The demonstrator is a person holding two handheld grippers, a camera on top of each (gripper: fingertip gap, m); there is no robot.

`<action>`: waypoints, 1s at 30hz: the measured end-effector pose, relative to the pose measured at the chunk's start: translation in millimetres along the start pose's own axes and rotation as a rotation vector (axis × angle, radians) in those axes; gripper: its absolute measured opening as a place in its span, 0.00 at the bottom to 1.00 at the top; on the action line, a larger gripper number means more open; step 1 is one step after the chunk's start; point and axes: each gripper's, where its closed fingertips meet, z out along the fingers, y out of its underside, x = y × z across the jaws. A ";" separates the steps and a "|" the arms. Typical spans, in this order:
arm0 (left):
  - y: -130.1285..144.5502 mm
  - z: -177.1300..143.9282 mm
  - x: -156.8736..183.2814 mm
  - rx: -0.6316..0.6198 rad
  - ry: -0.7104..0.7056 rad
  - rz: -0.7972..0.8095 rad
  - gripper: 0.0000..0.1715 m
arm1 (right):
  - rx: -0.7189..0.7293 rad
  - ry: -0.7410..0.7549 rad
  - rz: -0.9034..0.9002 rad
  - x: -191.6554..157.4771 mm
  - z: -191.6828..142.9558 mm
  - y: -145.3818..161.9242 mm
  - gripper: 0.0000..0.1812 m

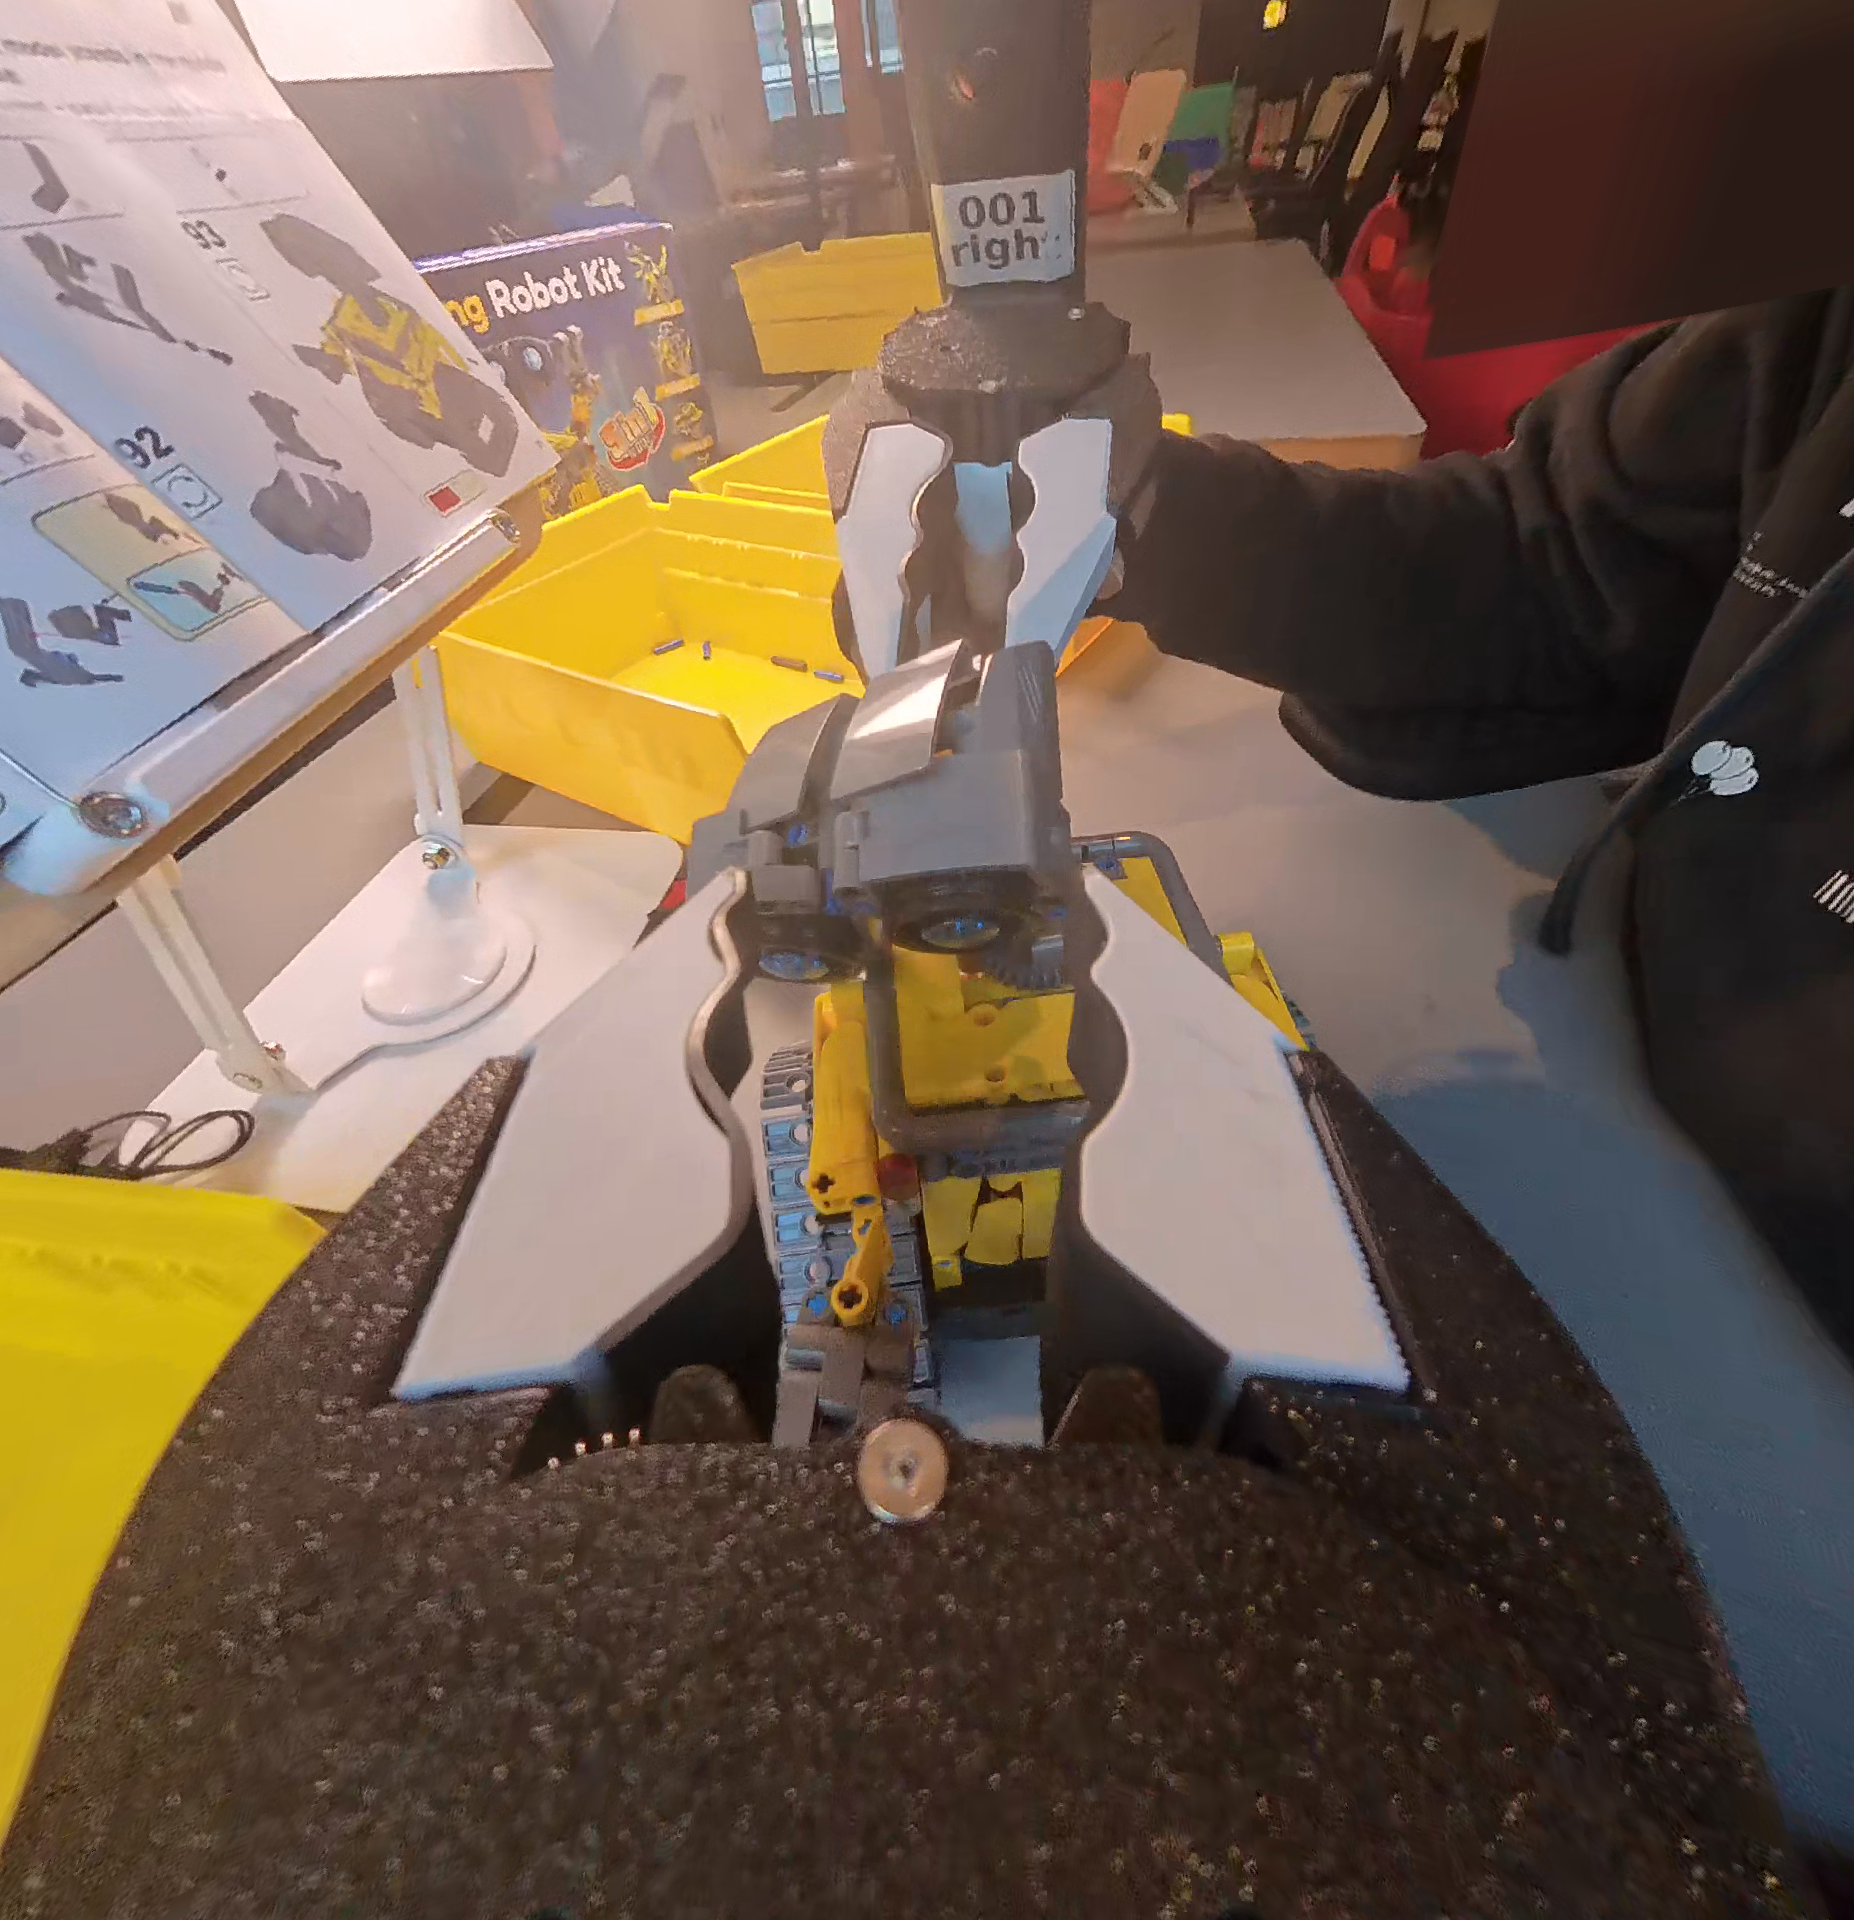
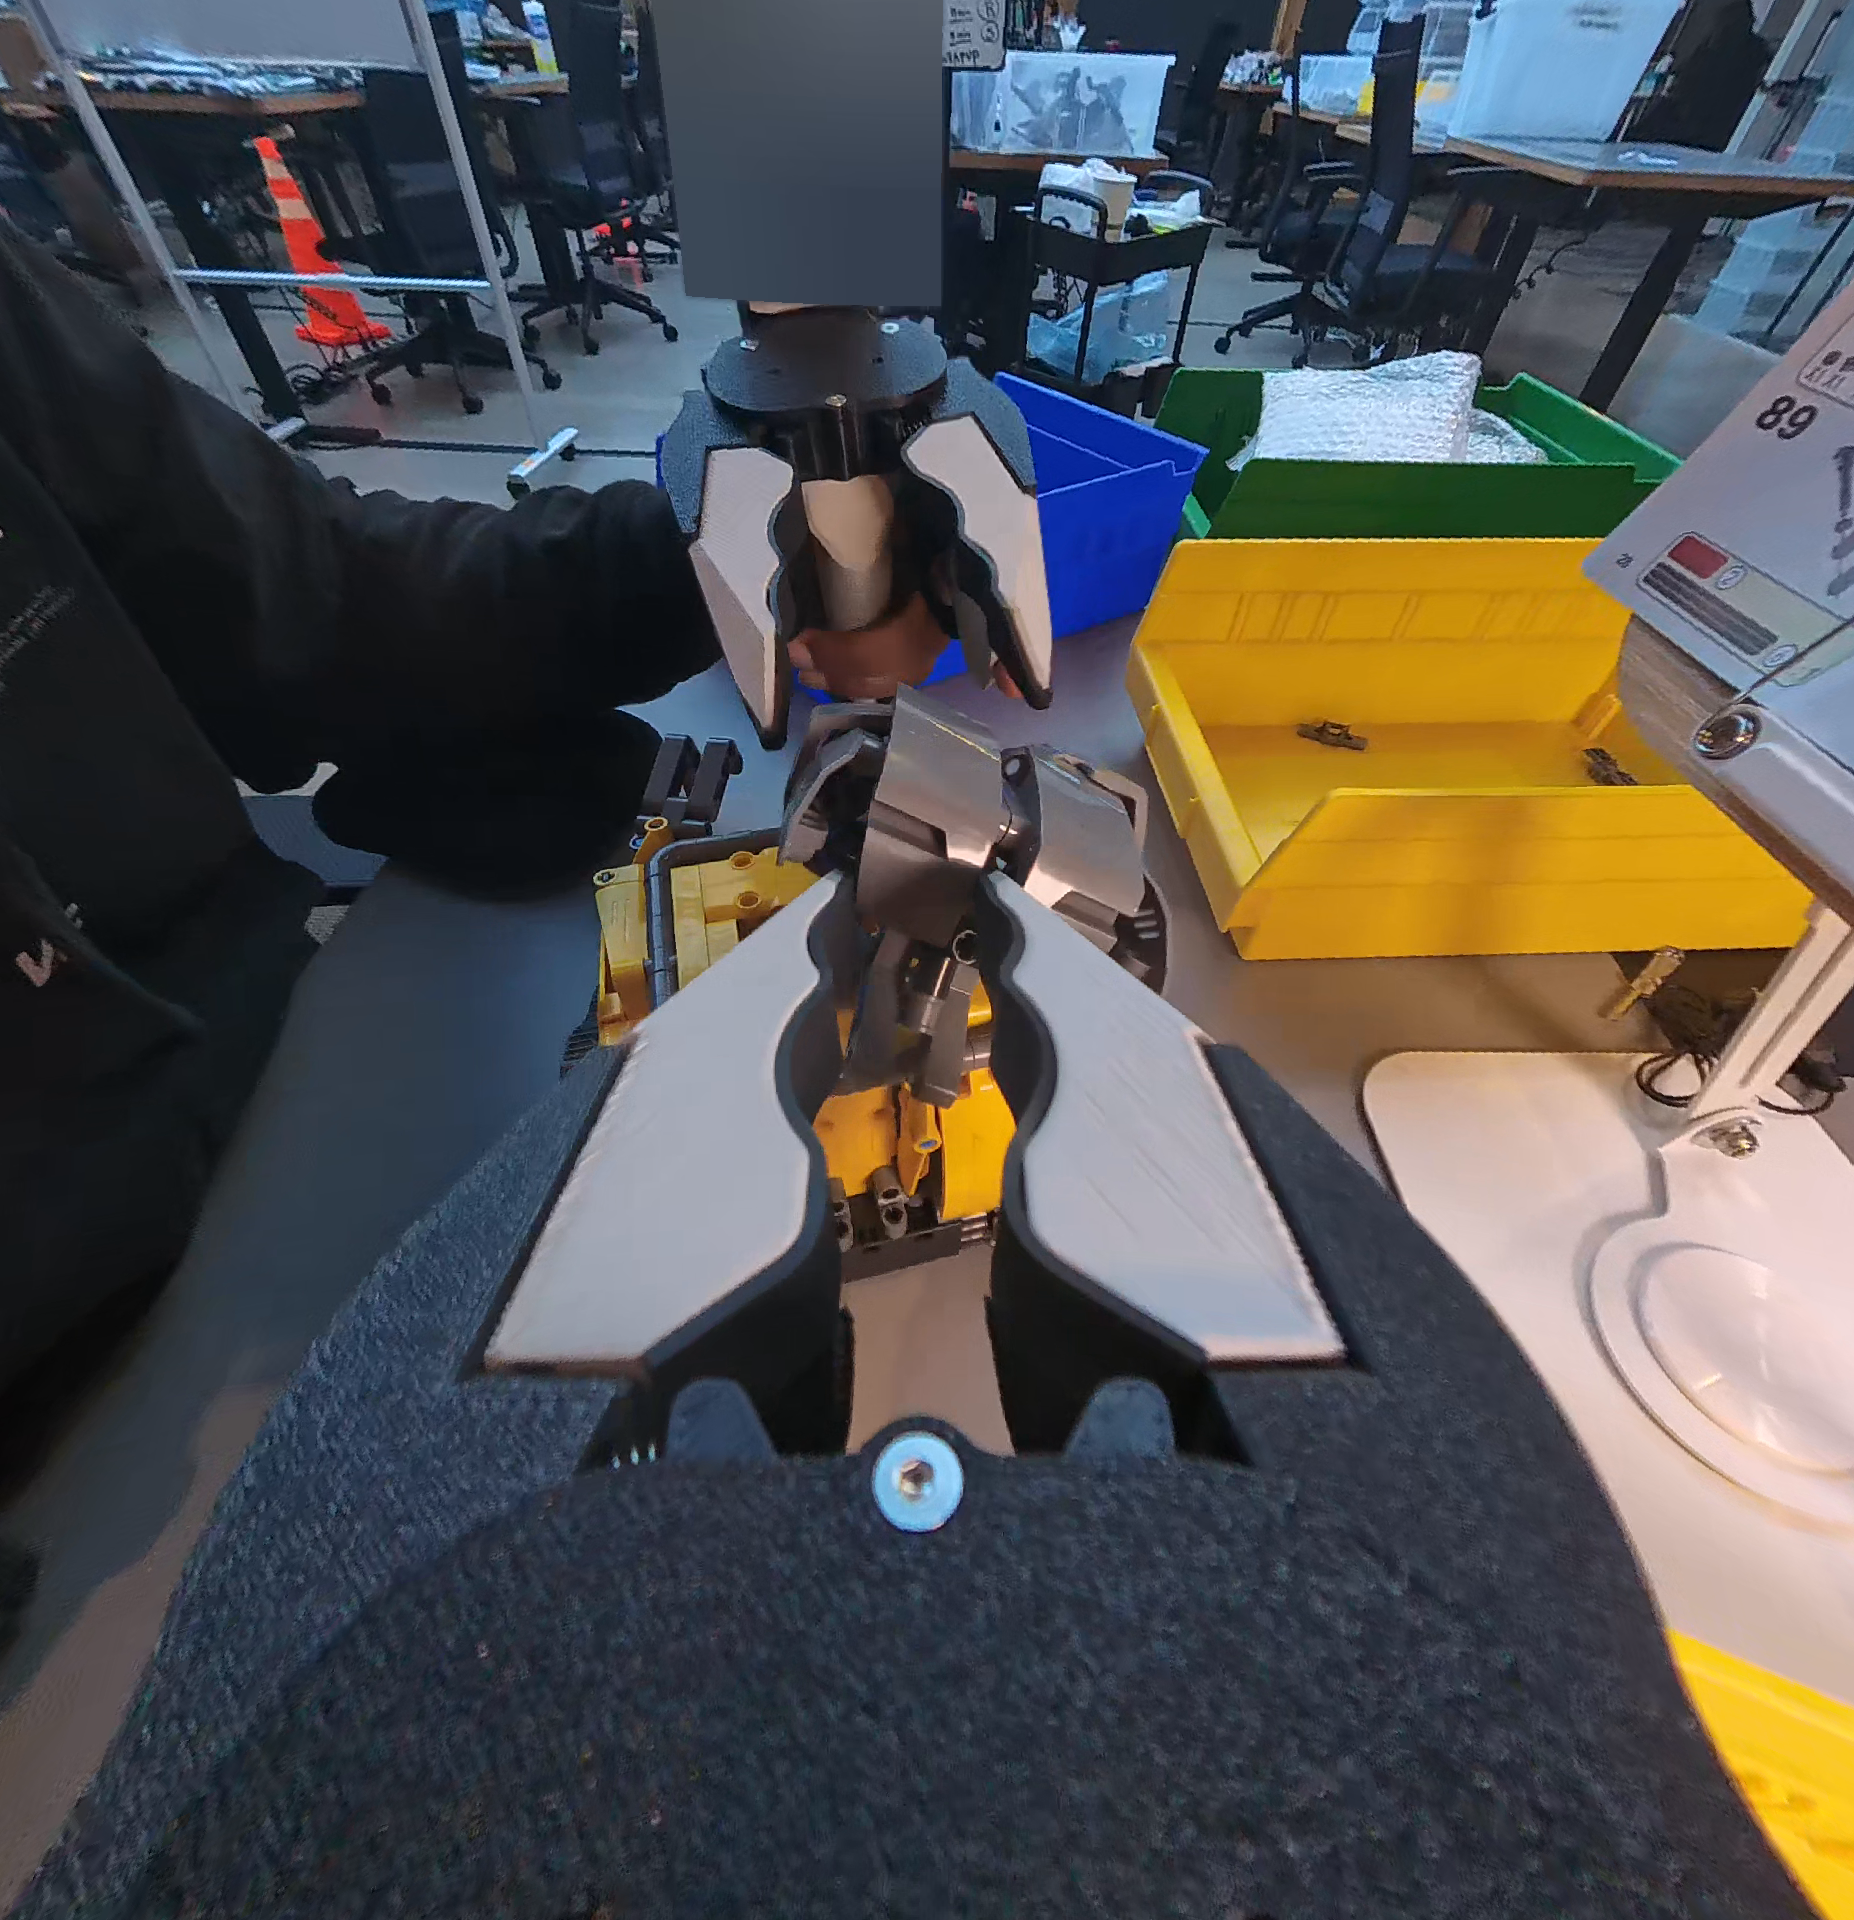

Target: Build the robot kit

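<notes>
We see the yellow-and-grey brick robot (image 1: 933, 1049) standing on the worktop (image 1: 1370, 997). Left gripper (image 1: 915, 904) jaws squeeze its middle; right gripper (image 2: 907, 894) jaws pinch its grey top, near yellow bins (image 2: 1422, 748).

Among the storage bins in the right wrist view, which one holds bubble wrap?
The green bin, farthest back; the blue bin and yellow bin hold none.

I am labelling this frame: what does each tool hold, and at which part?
Both tools, left and right, close on the yellow-and-grey brick model: left at its wheeled grey section, right at its grey top panels.
</notes>
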 end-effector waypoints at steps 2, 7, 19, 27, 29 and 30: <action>3.8 -2.0 -2.5 0.015 0.024 -0.066 0.40 | 0.002 -0.002 0.005 -0.2 0.2 -0.1 0.12; 11.4 1.4 -5.5 0.022 0.061 -0.158 0.50 | -0.001 -0.006 0.007 -1.5 0.8 0.7 0.12; 15.8 15.6 -2.0 -0.082 0.031 -0.112 0.25 | 0.006 -0.009 0.040 0.4 -2.5 2.0 0.12; 6.5 18.3 -4.1 -0.103 -0.045 -0.137 0.25 | -0.005 0.001 0.086 5.6 -16.0 -1.0 0.29; 2.8 20.9 -4.1 -0.110 -0.057 -0.137 0.25 | -0.017 0.053 0.162 17.9 -16.8 2.4 0.43; 1.6 22.7 -3.6 -0.119 -0.061 -0.132 0.25 | -0.021 0.062 0.208 21.8 -14.7 5.3 0.50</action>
